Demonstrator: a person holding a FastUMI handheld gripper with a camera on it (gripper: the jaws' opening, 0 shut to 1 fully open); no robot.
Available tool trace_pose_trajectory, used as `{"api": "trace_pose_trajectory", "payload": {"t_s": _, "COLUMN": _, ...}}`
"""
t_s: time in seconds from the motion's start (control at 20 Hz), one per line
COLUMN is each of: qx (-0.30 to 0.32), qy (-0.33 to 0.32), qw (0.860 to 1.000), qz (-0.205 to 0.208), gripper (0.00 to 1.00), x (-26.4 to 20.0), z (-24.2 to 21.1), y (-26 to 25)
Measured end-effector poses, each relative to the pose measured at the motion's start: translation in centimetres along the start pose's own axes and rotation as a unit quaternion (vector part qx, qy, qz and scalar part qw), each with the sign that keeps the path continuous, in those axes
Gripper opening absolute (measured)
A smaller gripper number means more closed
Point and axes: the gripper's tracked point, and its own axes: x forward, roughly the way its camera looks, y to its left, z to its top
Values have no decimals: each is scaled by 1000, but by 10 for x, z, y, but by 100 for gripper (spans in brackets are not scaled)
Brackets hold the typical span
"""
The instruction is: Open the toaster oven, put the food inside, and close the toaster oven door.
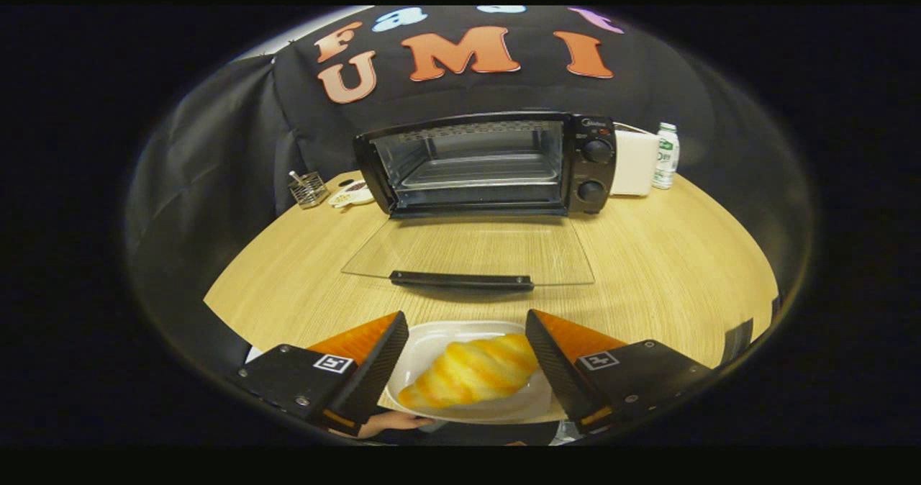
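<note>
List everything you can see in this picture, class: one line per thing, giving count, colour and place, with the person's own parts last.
oven: one, black, far side of table, door down
door: one, clear glass with black handle, lying flat before the oven
table: one, light wood, under everything
plate: one, white, between the fingers
bread: one, golden, on the plate
bottle: one, white with green label, right of the oven
box: one, white, between oven and bottle
basket: one, wire, left of the oven
dish: one, white, beside the basket
tool: one, black and orange, open around the plate
hand: one, below the plate

bread (471, 372) on plate (432, 341) between fingers (374, 366) | open toaster oven (489, 165) beyond
</note>
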Motion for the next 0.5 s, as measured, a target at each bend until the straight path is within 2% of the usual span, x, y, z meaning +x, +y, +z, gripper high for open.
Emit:
{"api": "trace_pose_trajectory", "payload": {"t_s": 0.2, "qx": 39, "qy": 5, "qw": 998, "qz": -41, "gripper": 98, "x": -18, "z": -29, "y": 0}}
{"api": "trace_pose_trajectory", "payload": {"t_s": 0.5, "qx": 45, "qy": 18, "qw": 994, "qz": -101, "gripper": 98, "x": -14, "z": -68, "y": 8}}
